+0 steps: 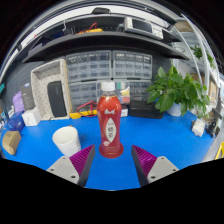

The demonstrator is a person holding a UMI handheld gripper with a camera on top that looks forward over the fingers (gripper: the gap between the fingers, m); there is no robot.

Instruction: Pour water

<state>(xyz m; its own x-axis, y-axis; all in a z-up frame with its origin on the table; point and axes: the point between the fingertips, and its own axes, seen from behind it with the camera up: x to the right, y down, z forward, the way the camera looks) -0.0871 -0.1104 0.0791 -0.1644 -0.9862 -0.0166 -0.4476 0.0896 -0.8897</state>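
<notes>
The gripper (pixel 112 160) has two pale grey fingers (pixel 66 168) with angular, wedge-like shapes. Each finger carries a purple pad (pixel 84 160) on its inner face, and the pads show a ribbed texture.

We are looking at what seems to be a workshop or lab bench. A blue tabletop (pixel 150 135) runs below shelves (pixel 100 38) loaded with equipment, and small-parts drawer cabinets (pixel 110 68) stand along the back wall. A potted plant (pixel 178 92) sits at one end. What rests on the upper shelves we cannot make out.
</notes>
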